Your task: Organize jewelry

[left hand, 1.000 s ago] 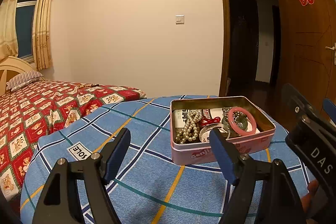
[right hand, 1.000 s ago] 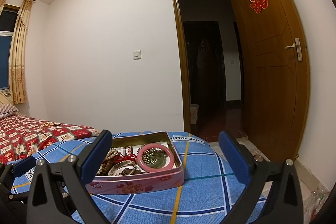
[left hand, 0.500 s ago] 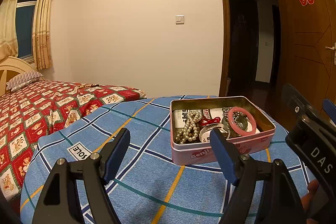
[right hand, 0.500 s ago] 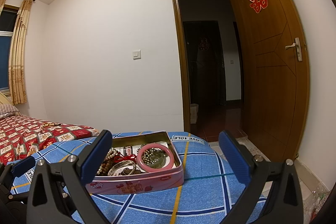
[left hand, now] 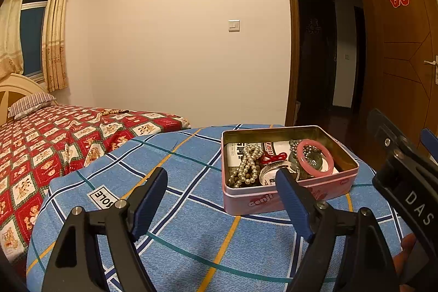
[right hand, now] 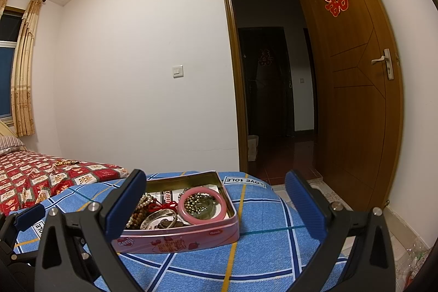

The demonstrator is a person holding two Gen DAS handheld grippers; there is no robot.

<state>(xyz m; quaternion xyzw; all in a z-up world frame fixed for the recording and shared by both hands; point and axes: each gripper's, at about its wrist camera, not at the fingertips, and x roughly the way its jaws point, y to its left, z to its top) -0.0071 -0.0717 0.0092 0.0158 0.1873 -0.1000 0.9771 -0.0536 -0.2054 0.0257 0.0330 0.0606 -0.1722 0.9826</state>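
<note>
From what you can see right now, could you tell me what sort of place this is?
Most likely a home bedroom: a bed with a red patterned cover, a curtained window, and a wooden door open onto a dark hallway.

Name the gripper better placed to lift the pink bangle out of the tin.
Right, probably. The right gripper is open, with the pink bangle in the tin almost centred between its fingers. The left gripper, also open, points left of it.

Each tool is a black plastic frame with triangular cut-outs and silver screws, ending in two dark blue ribbed fingers. In the left wrist view, the left tool (left hand: 221, 205) sits beside the right tool (left hand: 408, 177), whose black arm bears white letters "DAS". The right wrist view shows the right tool (right hand: 216, 205) built alike.
</note>
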